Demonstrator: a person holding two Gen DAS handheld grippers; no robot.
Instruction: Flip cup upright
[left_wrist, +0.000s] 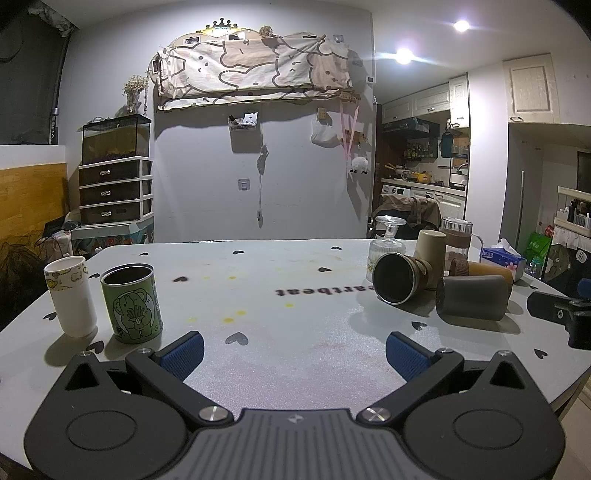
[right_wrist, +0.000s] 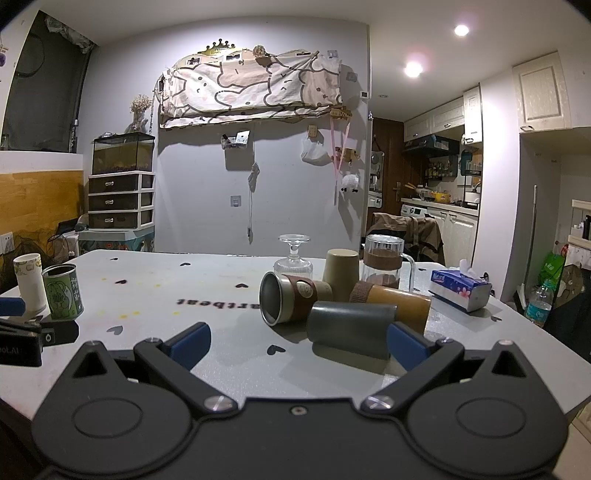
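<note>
Several cups lie on their sides on the white table (right_wrist: 236, 347): a dark grey cup (right_wrist: 349, 328) (left_wrist: 472, 297), a steel cup with a brown sleeve (right_wrist: 291, 297) (left_wrist: 399, 277) with its mouth facing me, and an amber cup with a brown band (right_wrist: 395, 301) (left_wrist: 484, 269). A beige cup (right_wrist: 341, 275) (left_wrist: 430, 245) and a stemmed glass (right_wrist: 293, 258) (left_wrist: 386, 242) stand upside down behind them. My right gripper (right_wrist: 297, 345) is open, just in front of the grey cup. My left gripper (left_wrist: 293, 352) is open and empty over bare table.
A white cup (left_wrist: 72, 295) and a green elephant can (left_wrist: 133, 302) stand upright at the left. A glass jar with a brown band (right_wrist: 382, 260) and a tissue pack (right_wrist: 461, 290) sit at the back right. The table edge runs close on the right.
</note>
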